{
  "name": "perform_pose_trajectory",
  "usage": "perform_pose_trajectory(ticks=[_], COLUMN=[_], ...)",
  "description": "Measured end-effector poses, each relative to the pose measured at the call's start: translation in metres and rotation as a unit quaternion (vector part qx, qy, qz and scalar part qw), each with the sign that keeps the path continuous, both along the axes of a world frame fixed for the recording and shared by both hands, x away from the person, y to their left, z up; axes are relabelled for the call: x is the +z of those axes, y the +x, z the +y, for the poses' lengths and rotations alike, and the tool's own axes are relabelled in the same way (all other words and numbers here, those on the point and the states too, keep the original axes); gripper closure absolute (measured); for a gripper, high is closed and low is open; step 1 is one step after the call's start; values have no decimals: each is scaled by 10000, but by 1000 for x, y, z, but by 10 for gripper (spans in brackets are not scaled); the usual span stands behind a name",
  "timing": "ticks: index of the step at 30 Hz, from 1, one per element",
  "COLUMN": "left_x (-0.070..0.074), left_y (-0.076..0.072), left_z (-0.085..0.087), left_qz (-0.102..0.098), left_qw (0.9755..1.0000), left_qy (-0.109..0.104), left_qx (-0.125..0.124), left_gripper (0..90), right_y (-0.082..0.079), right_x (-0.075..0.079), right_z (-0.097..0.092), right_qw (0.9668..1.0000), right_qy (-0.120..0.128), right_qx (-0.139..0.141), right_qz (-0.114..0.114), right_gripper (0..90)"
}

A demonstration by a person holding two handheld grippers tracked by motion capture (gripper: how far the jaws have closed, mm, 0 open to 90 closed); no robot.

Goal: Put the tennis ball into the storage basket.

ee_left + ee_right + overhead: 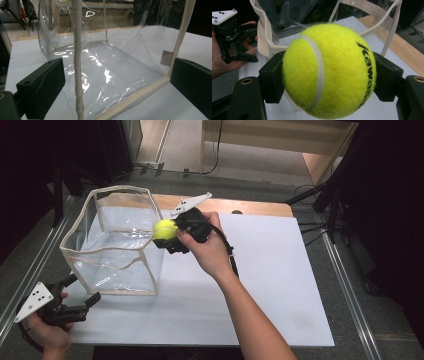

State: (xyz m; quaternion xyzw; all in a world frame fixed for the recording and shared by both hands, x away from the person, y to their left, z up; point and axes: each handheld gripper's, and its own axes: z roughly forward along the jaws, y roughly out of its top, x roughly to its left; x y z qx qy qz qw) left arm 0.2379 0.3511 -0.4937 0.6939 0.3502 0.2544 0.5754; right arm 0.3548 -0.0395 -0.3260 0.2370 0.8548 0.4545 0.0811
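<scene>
Right claw (pixel 167 237): clamped on the tennis ball (pixel 164 229).
Ball position: raised at the clear bag's (pixel 112 242) near rim; the opening lies leftward, beyond it.
Left claw (pixel 82 296): jaws wide, holding nothing, beside the bag's front corner on the desk (pixel 280 285).

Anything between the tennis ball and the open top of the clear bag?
Nothing visible. The right gripper holds the tennis ball right at the near corner of the clear bag's rim, and the bag's top is open. The left gripper sits low at the bag's front corner, off the ball's path.
</scene>
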Motion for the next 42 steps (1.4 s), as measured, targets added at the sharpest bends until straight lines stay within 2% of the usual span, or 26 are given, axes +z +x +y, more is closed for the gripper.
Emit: perform_pose_trajectory(ticks=[42], left_x=[0], left_y=[0], left_z=[0], left_qz=[-1], left_qw=[10000], left_qy=[-18], left_qx=[-11], left_gripper=[1], right_y=[13], right_x=[28], right_z=[19], right_qw=[9999], right_qy=[12], right_qx=[71], right_qz=[-145], right_gripper=[239])
